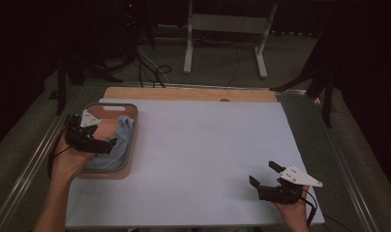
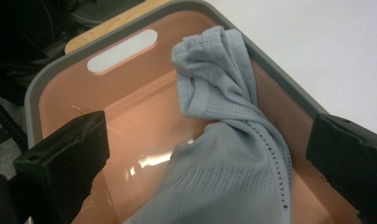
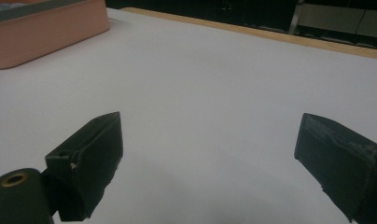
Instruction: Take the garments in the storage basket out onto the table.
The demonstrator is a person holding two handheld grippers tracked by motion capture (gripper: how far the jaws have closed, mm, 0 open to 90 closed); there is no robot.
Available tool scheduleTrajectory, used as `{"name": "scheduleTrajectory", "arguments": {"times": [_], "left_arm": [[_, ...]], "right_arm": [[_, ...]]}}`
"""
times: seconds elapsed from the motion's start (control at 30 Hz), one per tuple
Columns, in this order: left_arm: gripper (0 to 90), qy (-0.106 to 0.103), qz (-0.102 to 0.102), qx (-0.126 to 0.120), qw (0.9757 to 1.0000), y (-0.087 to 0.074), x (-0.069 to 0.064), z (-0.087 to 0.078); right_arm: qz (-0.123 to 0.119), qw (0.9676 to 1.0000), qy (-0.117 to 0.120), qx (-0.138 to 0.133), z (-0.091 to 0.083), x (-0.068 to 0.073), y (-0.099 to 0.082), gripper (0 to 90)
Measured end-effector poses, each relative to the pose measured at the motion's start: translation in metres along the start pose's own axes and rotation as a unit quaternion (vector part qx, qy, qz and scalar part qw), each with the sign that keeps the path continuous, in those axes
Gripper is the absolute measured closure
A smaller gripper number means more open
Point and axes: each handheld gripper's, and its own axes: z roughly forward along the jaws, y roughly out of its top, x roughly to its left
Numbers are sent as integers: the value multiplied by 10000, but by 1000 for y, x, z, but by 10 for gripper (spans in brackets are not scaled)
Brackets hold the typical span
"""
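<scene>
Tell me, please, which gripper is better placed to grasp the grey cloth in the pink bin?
Left. The left gripper is over the pink bin, jaws open, with the grey cloth lying between them. The right gripper, also open, is over the bare white mat, far from the bin.

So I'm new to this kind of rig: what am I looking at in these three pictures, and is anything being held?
No robot here: a person holds a hand-operated two-jaw gripper in each hand. One picture looks down from above the table. The other two come from cameras riding on the grippers, looking along their black jaws. The left gripper hovers open over a pink bin at the table's left, with a grey cloth bunched inside, partly draped against its wall. The right gripper waits open above the bare white surface. Neither holds anything.
</scene>
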Motion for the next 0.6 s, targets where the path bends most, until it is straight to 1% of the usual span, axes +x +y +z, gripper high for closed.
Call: {"name": "scheduleTrajectory", "arguments": {"times": [0.3,0.47,0.6], "left_arm": [[5,-83,10,172,9998,1,2,6],[5,-93,66,273,9996,3,2,10],[5,-93,58,332,9994,3,3,13]], "right_arm": [[4,10000,-1,-2,0,0,0,76],[-1,10000,13,-3,1,0,0,76],[7,10000,-4,-2,1,0,0,76]]}}
